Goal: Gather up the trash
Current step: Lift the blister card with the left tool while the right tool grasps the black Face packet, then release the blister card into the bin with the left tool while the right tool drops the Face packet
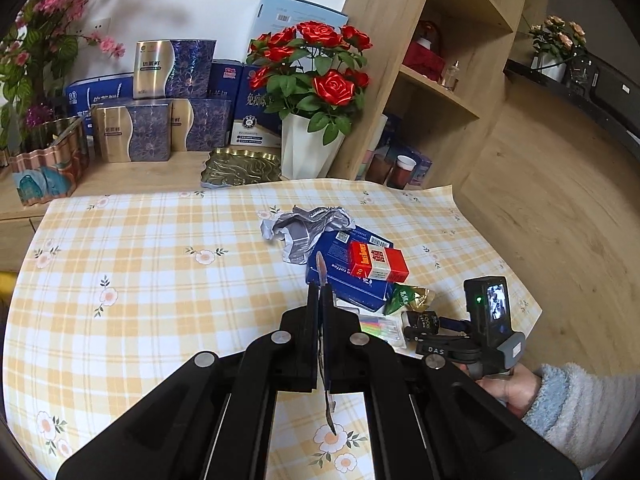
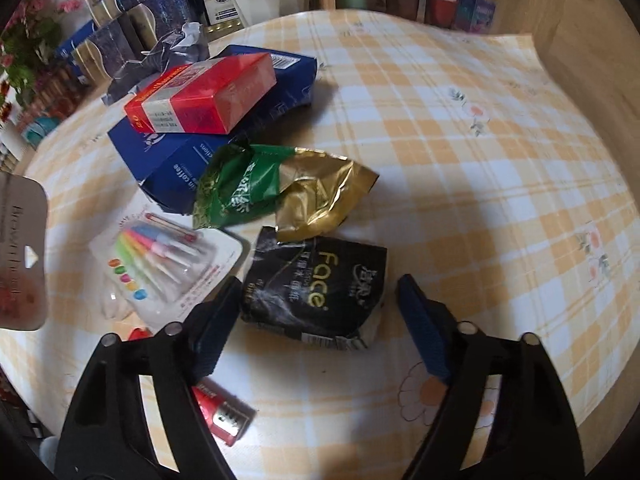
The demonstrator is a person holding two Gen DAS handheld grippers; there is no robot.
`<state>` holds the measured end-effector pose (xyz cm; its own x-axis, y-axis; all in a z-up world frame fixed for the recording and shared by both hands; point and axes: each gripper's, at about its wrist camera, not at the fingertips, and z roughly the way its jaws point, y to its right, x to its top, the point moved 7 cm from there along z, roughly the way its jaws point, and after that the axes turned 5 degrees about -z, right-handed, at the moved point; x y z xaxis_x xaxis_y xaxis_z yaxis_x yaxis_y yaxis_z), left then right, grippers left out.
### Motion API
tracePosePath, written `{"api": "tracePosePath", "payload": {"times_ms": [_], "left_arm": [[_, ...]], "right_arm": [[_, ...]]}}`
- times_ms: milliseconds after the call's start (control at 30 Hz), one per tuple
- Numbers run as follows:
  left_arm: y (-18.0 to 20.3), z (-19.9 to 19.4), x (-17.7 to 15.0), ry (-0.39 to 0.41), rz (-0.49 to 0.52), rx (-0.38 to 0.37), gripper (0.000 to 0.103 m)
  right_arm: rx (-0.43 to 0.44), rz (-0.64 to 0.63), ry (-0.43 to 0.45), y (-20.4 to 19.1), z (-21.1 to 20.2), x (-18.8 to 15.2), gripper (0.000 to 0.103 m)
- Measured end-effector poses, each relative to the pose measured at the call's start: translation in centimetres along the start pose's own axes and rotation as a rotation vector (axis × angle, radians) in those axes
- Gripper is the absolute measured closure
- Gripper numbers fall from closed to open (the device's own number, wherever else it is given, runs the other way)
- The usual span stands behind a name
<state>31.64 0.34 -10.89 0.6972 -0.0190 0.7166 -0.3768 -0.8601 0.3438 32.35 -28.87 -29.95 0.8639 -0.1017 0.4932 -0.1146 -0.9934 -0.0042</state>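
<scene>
Jaws of the right gripper stand apart, straddling a black tissue pack at lower centre; next they must close squarely on it. Left gripper, lower centre, is clamped on a thin card.

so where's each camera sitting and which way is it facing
Left wrist: on the left gripper, shut on a thin card, looking across the checked table to the roses; the right gripper and a hand show.
Right wrist: on the right gripper, angled down, jaws open either side of the black packet.
Shared: red box, blue box, green wrapper.
</scene>
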Motion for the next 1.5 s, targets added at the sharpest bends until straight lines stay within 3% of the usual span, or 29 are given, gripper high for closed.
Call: {"api": "tracePosePath", "payload": {"times_ms": [33,133,533,800,1167,1500], "left_arm": [[0.0,-0.2,-0.1,0.002,-0.002,-0.001,0.101],[0.1,-0.3,-0.1,0.001,0.000,-0.004,0.101],[3.6,-3.5,-1.5,0.002,0.040,-0.029,0.101],[7.4,-7.4,-4.8,-0.007,0.094,-0.056,0.101],[11.3,-8.8,-16.1,-0.143,0.140,-0.110,0.101],[11.4,-3.9,-26.1,-0.322,0.175,-0.085,0.101]], "right_arm": [[-0.011,-0.004,-0.002,0.1,0.0,-0.1,0.035],[0.018,0.009,0.005,0.5,-0.6,-0.3,0.037],[0.114,0.011,0.137,1.8,-8.3,-2.5,0.038],[0.156,-0.025,0.223,1.5,-14.3,-5.4,0.038],[0.183,-0.021,0.267,2.0,-18.2,-10.9,0.038],[0.175,-0.008,0.232,2.8,-17.8,-14.6,0.038]]}}
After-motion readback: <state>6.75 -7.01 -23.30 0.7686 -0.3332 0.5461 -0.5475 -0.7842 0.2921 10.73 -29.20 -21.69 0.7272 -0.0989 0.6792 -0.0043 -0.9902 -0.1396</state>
